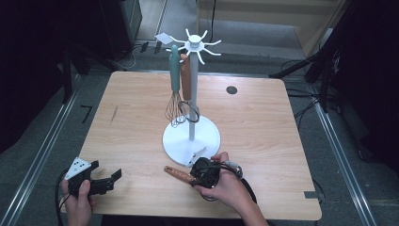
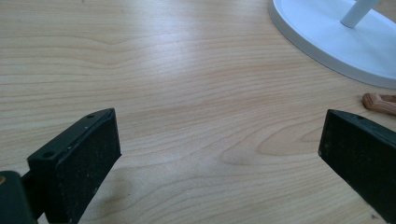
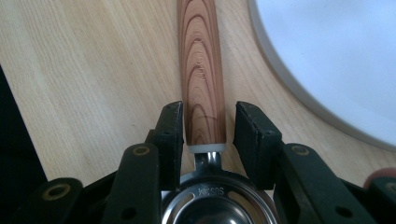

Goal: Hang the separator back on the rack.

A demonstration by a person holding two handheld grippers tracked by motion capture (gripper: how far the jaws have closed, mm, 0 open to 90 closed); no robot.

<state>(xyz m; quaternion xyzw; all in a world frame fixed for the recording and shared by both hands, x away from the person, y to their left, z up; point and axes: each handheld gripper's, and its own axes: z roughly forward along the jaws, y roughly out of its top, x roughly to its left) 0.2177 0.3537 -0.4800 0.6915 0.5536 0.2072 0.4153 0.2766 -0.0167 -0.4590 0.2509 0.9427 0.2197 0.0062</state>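
Observation:
A utensil with a striped wooden handle [image 1: 176, 173] lies flat on the table just in front of the white stand's round base [image 1: 179, 141]. My right gripper [image 1: 192, 178] is shut on that handle [image 3: 201, 70] near its metal end, with the jaws tight on both sides [image 3: 208, 123]. The perforated steel bowl [image 3: 210, 205] sits under the gripper body. My left gripper [image 1: 106, 170] rests near the table's front left corner, held in a hand. Its jaws stand wide open over bare wood [image 2: 219, 144]. The handle's tip [image 2: 378, 102] shows far to their right.
The stand's pole [image 1: 193, 84] carries a teal-handled whisk [image 1: 175, 70] and a second wooden-handled utensil [image 1: 187, 77] on its top hooks. A dark round disc [image 1: 231, 89] lies at the back right of the table. Dark tripod legs [image 1: 324, 70] stand beyond the right edge.

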